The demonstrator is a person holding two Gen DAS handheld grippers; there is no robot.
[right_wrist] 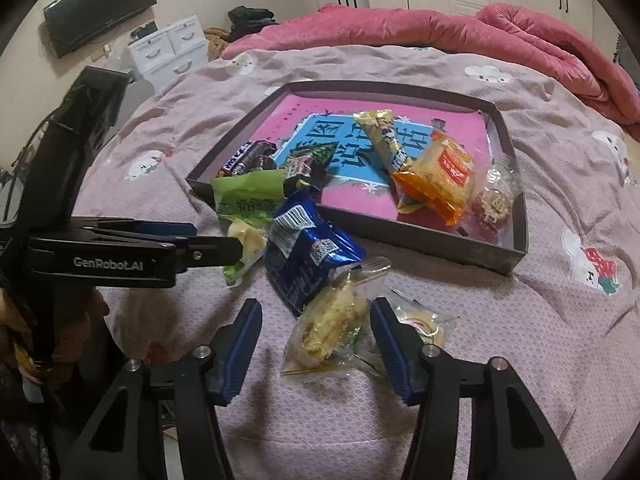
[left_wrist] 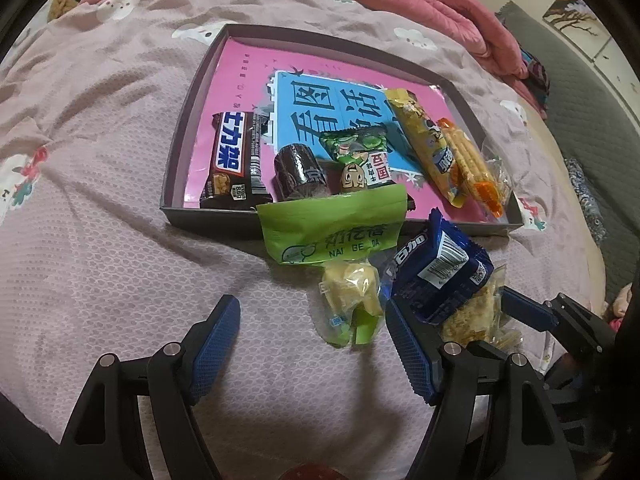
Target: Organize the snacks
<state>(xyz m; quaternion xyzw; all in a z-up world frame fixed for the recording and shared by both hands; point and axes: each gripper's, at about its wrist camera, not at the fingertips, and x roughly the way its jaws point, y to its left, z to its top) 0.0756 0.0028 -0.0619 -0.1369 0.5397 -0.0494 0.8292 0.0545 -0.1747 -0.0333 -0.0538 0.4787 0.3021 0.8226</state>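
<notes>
A: Report the position of the snacks relative to the tray (left_wrist: 176, 152).

B: Tray is a shallow dark box with a pink and blue printed floor, resting on the mauve bedspread (left_wrist: 100, 240); inside it, toward its near wall: brown chocolate bar (left_wrist: 236, 160), dark roll snack (left_wrist: 300, 174), green cartoon packet (left_wrist: 356, 144); toward its right side: yellow stick packet (left_wrist: 424, 140) and orange cracker packet (left_wrist: 472, 164). A round pastry in clear wrap (right_wrist: 494, 200) sits at the tray's right near corner.

A: Items outside the tray?

B: Green NAI GE DA packet (left_wrist: 332, 236) leans on the tray's near wall; blue biscuit packet (right_wrist: 308, 248) lies just in front of that wall, beside the green packet; crumbly cake in clear wrap (right_wrist: 336, 324) lies nearer still, partly under the blue packet; a small clear-wrapped sweet (right_wrist: 424, 324) lies just beside it.

A: Finger state?

B: Left gripper (left_wrist: 312, 344): fingers apart, empty, the green packet's lower end between them; right gripper (right_wrist: 316, 348): fingers apart, one on each side of the crumbly cake, not clamped. Beyond the tray: pink quilt (right_wrist: 460, 28).
</notes>
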